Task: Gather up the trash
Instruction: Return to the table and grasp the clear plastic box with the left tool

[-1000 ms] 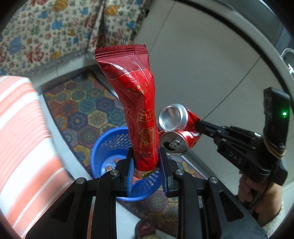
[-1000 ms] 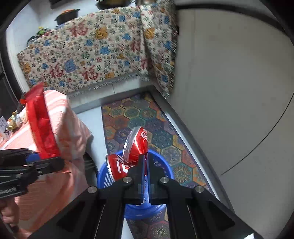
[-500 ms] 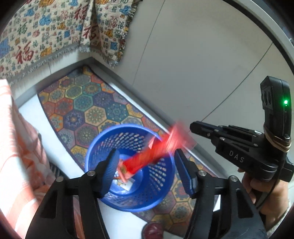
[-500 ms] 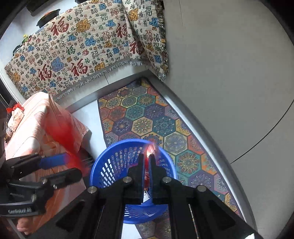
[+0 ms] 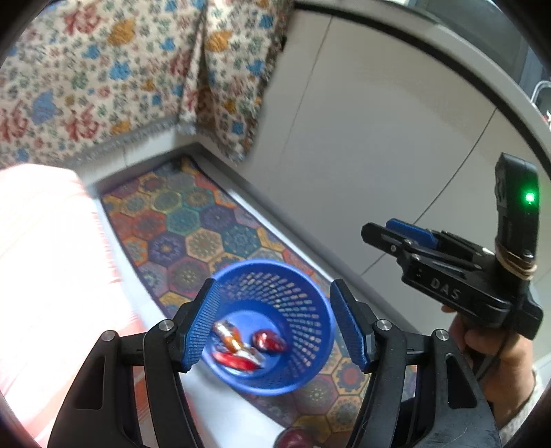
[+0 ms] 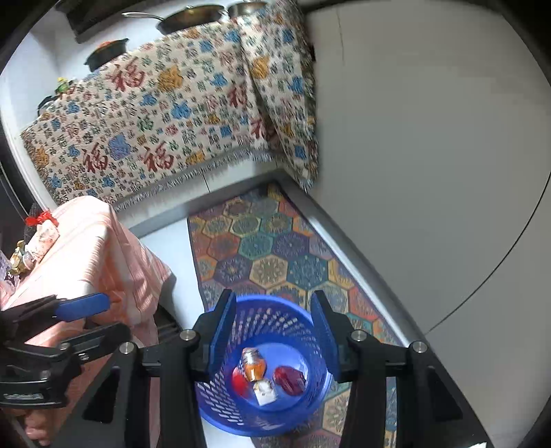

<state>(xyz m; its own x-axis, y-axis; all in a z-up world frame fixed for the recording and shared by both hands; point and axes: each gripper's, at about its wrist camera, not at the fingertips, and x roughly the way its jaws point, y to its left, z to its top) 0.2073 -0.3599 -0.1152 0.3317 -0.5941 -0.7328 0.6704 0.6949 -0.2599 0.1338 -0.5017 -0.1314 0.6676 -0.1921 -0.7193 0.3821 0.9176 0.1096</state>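
A: From the left wrist view, what's the floor like?

B: Pale grey floor, with a patterned rug [image 5: 193, 234] of coloured hexagons running from about 11 o'clock down to 5 o'clock along a grey wall. A blue mesh basket [image 5: 303, 303] stands on the rug's near edge, low in the middle of the view. Behind, at 11 o'clock, a fringed cloth [image 5: 103, 79] with red characters hangs down. At 9 o'clock there's a pink striped suitcase [image 5: 44, 262], blurred.

A: And the left gripper [image 5: 279, 331]?

B: Its jaws are opening, nothing between them; the basket shows through the gap. The trash [image 5: 248, 348], red and orange pieces, lies on the basket's bottom. The right gripper [image 5: 389, 237] sits at 3 o'clock, held by a hand [image 5: 489, 348].

A: Now the right wrist view.

B: Same rug [image 6: 275, 255], same basket [image 6: 310, 331] at 6 o'clock, partly on rug, partly on bare floor. The cloth [image 6: 165, 120] covers a table at 12 o'clock with pans [image 6: 193, 15] and a dark pot on top. The suitcase [image 6: 89, 255] stands at 9 o'clock.

A: The right gripper [image 6: 273, 334] there?

B: Jaws opening, holding nothing. The trash [image 6: 268, 379] rests in the basket below. The left gripper [image 6: 93, 317] is at 8 o'clock, jaws apart.
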